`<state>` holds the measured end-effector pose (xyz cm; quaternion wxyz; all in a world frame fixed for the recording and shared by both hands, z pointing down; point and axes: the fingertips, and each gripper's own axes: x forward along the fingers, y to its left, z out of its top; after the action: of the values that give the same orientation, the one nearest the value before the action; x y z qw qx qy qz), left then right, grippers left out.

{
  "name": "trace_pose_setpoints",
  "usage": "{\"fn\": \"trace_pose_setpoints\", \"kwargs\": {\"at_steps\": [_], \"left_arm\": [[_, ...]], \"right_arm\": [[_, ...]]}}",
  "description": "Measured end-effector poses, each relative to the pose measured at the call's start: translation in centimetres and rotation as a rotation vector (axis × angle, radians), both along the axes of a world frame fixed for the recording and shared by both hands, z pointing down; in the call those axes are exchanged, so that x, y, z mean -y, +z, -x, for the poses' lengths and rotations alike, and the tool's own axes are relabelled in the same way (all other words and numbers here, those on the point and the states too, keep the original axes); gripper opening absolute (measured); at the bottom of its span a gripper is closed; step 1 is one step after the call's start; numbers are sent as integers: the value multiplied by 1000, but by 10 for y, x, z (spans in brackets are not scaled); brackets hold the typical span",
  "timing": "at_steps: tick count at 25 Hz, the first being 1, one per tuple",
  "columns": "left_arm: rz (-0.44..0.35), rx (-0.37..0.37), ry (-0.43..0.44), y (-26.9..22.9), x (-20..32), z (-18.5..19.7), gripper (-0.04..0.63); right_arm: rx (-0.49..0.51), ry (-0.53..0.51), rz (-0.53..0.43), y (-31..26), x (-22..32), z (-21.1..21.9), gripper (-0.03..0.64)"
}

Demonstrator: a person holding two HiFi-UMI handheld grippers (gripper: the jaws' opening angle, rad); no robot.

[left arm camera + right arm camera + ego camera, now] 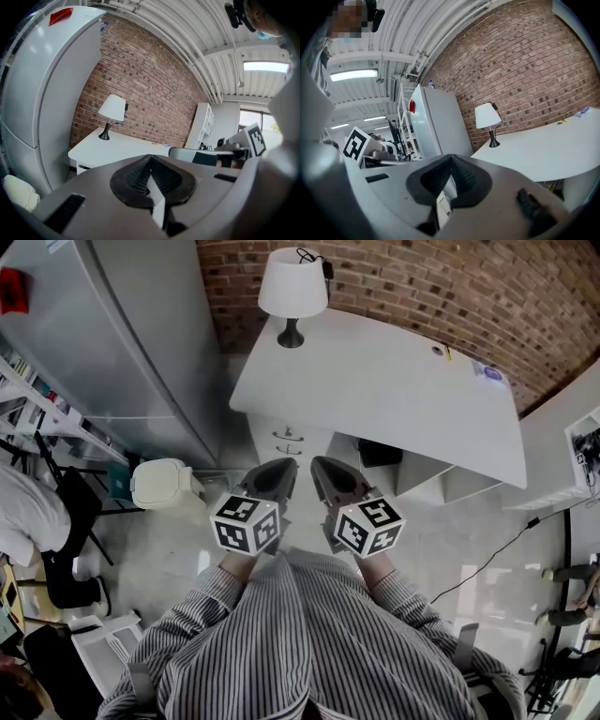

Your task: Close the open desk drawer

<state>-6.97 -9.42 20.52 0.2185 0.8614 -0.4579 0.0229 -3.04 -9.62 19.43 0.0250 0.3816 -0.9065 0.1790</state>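
Observation:
A white desk stands against the brick wall, with a drawer unit under its left end. To the right of that unit a white drawer juts out below the desk's front edge, dark inside. My left gripper and right gripper are side by side in front of my chest, well short of the desk. Both are shut with nothing between the jaws. The left gripper looks at the desk top from the left. Beyond the right gripper, the desk fills the right side.
A table lamp stands on the desk's far left corner. A tall grey fridge stands left of the desk, a white bin at its foot. Shelves, a chair and a person are at far left. A cable crosses the floor at right.

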Motion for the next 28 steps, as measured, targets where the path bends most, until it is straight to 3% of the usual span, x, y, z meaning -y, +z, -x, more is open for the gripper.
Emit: {"fn": "trace_pose_setpoints", "kwargs": {"at_steps": [21,28], "left_arm": [[19,-31,22,0,0,2,11],[13,6,30,5,-1,3,12]], "right_arm": [[-59,13,11,4,1,1,15],[-74,15,39,13,-3,0,15]]}}
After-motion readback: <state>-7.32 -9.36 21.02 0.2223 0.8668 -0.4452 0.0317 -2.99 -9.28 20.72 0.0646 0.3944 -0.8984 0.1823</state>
